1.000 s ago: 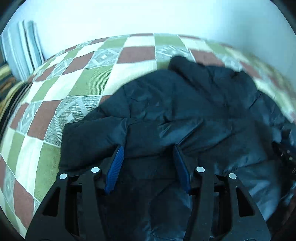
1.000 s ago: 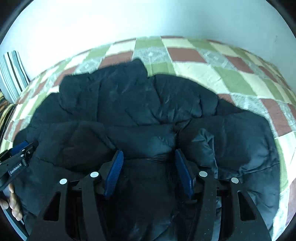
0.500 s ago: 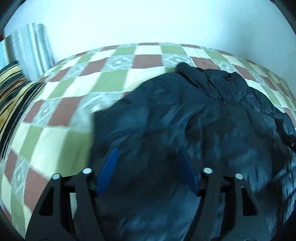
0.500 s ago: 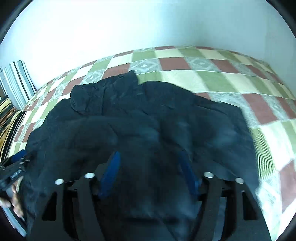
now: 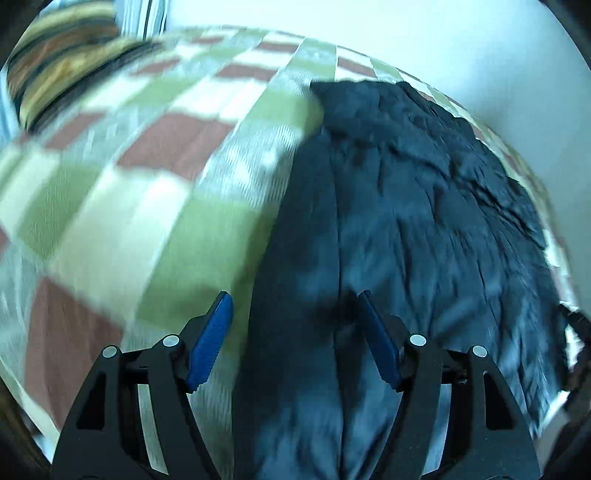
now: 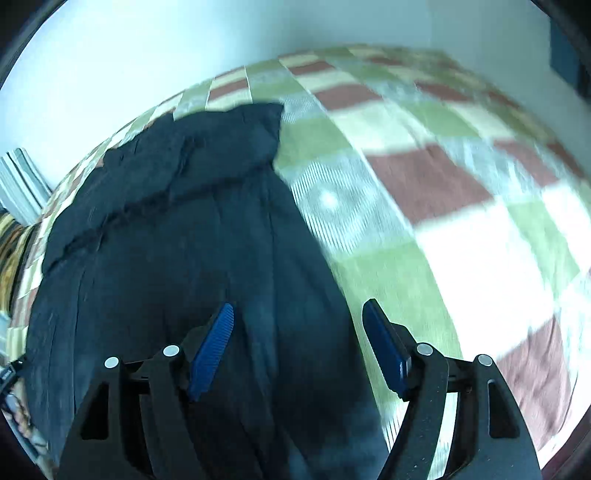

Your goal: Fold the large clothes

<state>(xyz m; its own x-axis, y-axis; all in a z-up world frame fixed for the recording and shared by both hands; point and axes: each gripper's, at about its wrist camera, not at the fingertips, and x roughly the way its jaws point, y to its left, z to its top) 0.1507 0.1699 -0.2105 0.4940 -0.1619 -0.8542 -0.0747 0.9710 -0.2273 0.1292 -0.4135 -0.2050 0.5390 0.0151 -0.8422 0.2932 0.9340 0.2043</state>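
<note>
While both gape, jacket (image 5: 406, 229) underlies each tool (image 6: 297, 332).

Jacket (image 5: 406, 229): lies on the bedspread (image 5: 155, 192), running from the near edge toward the far wall (image 5: 369, 29).
Left wrist view: jacket fills the right half, bare bedspread to its left; pillow (image 5: 62, 74) at far left.
Right wrist view: jacket (image 6: 177, 251) on the left, bedspread (image 6: 443, 206) to its right; pillow (image 6: 18, 181) at far left edge.
Left gripper (image 5: 291, 314): over the jacket's left edge.
Right gripper (image 6: 299, 321): over its right edge.
</note>
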